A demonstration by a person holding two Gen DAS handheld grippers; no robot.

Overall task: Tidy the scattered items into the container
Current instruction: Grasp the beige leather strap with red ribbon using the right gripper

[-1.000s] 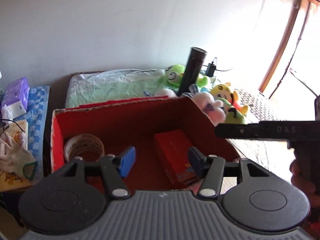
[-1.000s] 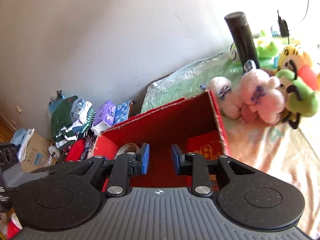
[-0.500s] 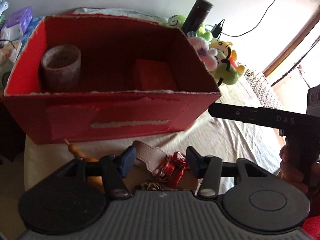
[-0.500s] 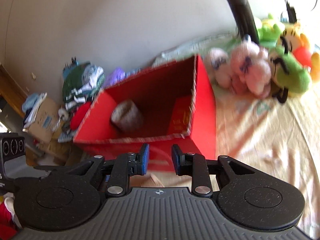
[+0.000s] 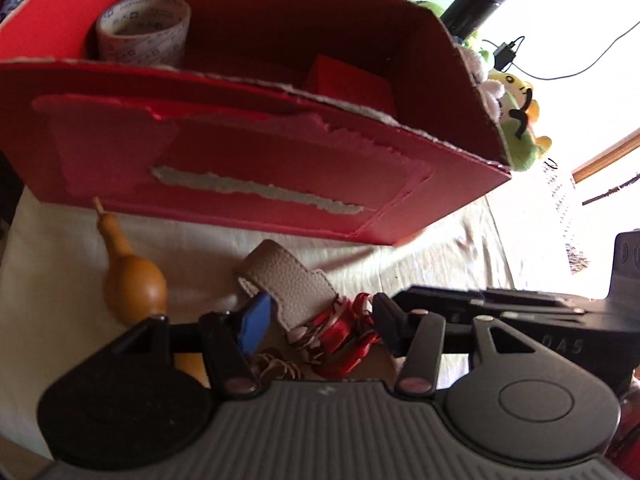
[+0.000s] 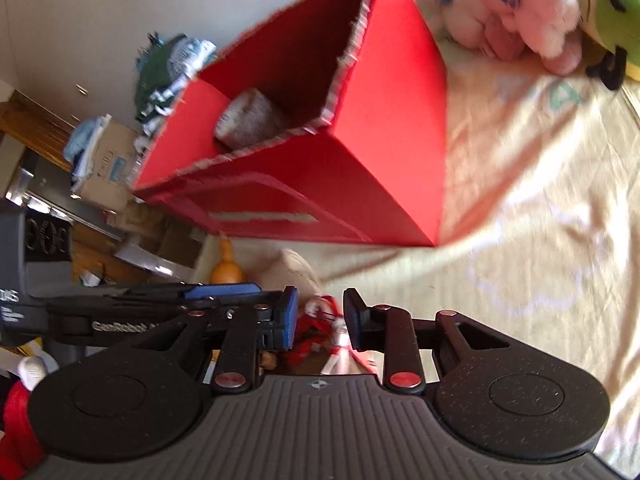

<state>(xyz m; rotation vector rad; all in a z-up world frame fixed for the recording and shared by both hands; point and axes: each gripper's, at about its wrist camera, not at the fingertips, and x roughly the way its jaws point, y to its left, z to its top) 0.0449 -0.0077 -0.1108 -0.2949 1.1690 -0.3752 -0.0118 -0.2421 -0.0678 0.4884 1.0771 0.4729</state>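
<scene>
A red cardboard box (image 5: pixel 248 168) stands on the cream sheet, also in the right wrist view (image 6: pixel 360 152). Inside are a tape roll (image 5: pixel 144 28) and a small red box (image 5: pixel 348 84). In front of the box lie a wooden gourd (image 5: pixel 132 276), a beige leather pouch (image 5: pixel 288 280) and a red-and-white knotted ornament (image 5: pixel 340 328). My left gripper (image 5: pixel 316 320) is open, low over the pouch and ornament. My right gripper (image 6: pixel 320 316) is open with a narrow gap, just above the ornament (image 6: pixel 320 320), beside the left gripper's finger.
Plush toys (image 6: pixel 532 12) lie behind the box to the right, with a black flask (image 5: pixel 472 4) and a charger cable. Clothes and cardboard boxes (image 6: pixel 120 152) are piled to the left. A small pile of rubber bands (image 5: pixel 276 368) lies under the left gripper.
Both grippers have dropped from above the box to low in front of it, over the pouch and ornament. Their finger gaps look unchanged.
</scene>
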